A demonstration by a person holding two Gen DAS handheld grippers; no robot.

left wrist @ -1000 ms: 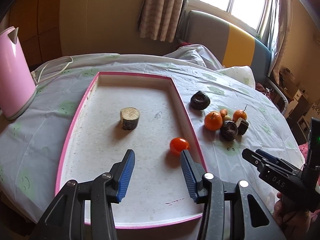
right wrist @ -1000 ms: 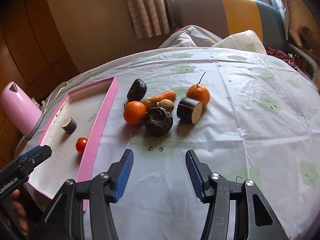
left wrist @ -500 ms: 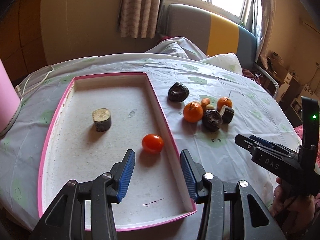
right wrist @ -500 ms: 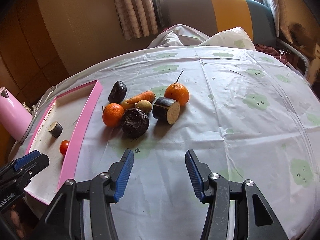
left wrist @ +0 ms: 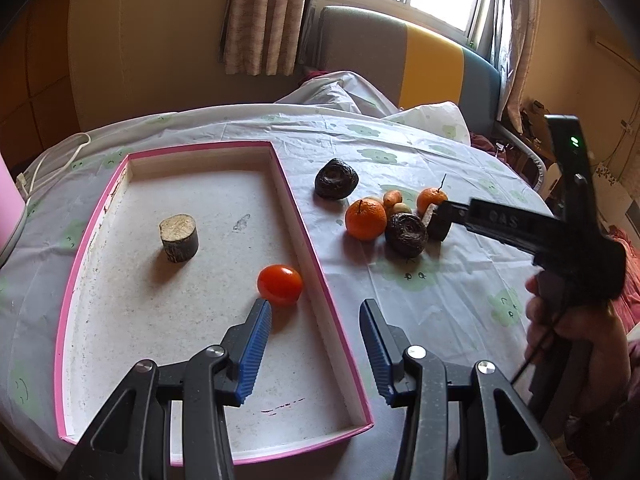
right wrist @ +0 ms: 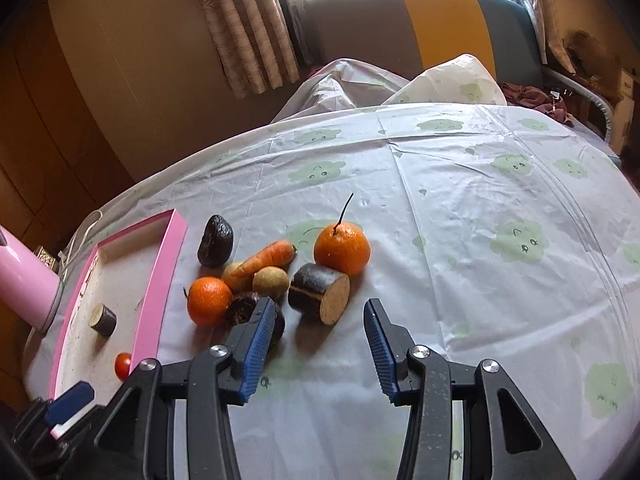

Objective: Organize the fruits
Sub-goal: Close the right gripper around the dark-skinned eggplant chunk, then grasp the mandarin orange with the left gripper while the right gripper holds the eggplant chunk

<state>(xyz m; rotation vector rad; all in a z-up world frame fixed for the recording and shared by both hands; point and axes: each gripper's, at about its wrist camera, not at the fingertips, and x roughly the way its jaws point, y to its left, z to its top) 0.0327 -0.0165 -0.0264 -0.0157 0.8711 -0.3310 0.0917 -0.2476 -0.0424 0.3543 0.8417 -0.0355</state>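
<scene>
A pink-rimmed tray (left wrist: 298, 216) holds a red tomato (left wrist: 279, 285) and a cut wood-like stub (left wrist: 179, 232). My left gripper (left wrist: 314, 312) hangs open over the tray's right rim, its left fingertip just short of the tomato. To the right of the tray lies a pile: two oranges (right wrist: 209, 301) (right wrist: 341, 249), a carrot (right wrist: 264, 260), a small brown fruit (right wrist: 271, 283), two dark wrinkled fruits (right wrist: 215, 241) (left wrist: 406, 234) and a dark-skinned cut piece (right wrist: 318, 292). My right gripper (right wrist: 318, 312) is closing, empty, with the cut piece just beyond its tips.
A pink kettle (right wrist: 24, 280) stands left of the tray, with a white cable (left wrist: 52, 156) behind it. A person's hand (left wrist: 560, 320) holds the right gripper. A cushioned bench (left wrist: 420, 56) and curtains stand beyond the round clothed table (right wrist: 480, 240).
The right gripper has come forward up to the fruit pile and its jaws have narrowed a little. The left gripper has drifted right, from over the tray floor to over its right rim.
</scene>
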